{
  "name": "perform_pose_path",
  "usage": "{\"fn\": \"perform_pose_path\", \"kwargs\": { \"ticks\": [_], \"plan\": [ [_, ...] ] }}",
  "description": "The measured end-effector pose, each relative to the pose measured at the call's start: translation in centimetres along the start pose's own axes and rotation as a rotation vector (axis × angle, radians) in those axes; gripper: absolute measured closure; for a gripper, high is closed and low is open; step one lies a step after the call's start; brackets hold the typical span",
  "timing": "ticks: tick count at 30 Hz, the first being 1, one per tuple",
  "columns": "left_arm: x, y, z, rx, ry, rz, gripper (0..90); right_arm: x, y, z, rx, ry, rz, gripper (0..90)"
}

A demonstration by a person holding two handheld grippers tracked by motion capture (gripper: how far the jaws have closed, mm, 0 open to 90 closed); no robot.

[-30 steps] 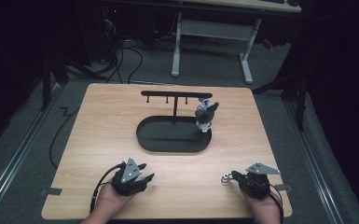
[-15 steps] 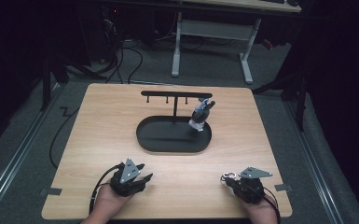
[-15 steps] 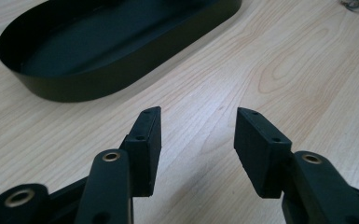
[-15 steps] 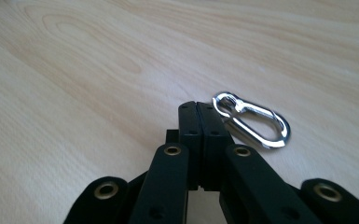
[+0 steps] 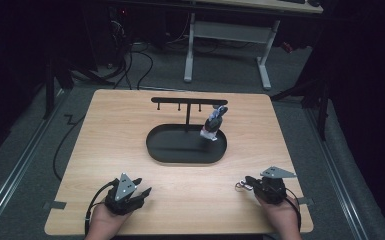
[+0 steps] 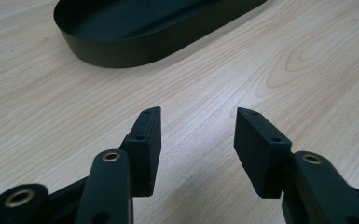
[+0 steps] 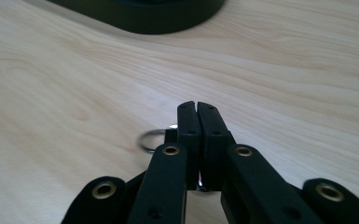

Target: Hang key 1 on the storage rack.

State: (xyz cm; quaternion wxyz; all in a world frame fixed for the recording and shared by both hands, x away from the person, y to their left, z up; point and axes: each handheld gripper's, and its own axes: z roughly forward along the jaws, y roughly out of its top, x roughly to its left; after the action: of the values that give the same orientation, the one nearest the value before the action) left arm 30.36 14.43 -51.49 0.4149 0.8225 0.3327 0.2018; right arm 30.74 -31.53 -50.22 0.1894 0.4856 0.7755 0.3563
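My right gripper [image 7: 196, 108] is clenched on a small metal ring [image 7: 153, 139] that sticks out beside its jaws just above the wooden table [image 5: 130, 130] near my edge, while my left gripper [image 6: 198, 122] hangs released over bare wood with nothing between its fingers. Farther out, mid-table, sits the black oval tray [image 5: 165, 150], and from its rack [image 5: 187, 101] a small keychain figure [image 5: 213, 123] hangs tilted at the right end, its foot over the tray.
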Motion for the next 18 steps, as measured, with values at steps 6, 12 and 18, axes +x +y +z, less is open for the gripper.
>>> {"fn": "perform_pose_path", "kwargs": {
  "ticks": [6,12,18],
  "plan": [
    [-0.1,0.0,-0.1,-0.001,-0.007,0.010,52.1,-1.6,0.0,1.4,0.029,-0.025,0.010,88.9],
    [-0.3,0.4,0.4,-0.006,-0.029,0.017,52.0,-1.1,-0.7,1.4,0.076,-0.045,-0.008,88.5],
    [-0.8,1.4,1.3,-0.016,-0.061,0.050,51.8,-0.5,-2.1,0.3,0.095,-0.020,0.031,87.8]
  ]
}}
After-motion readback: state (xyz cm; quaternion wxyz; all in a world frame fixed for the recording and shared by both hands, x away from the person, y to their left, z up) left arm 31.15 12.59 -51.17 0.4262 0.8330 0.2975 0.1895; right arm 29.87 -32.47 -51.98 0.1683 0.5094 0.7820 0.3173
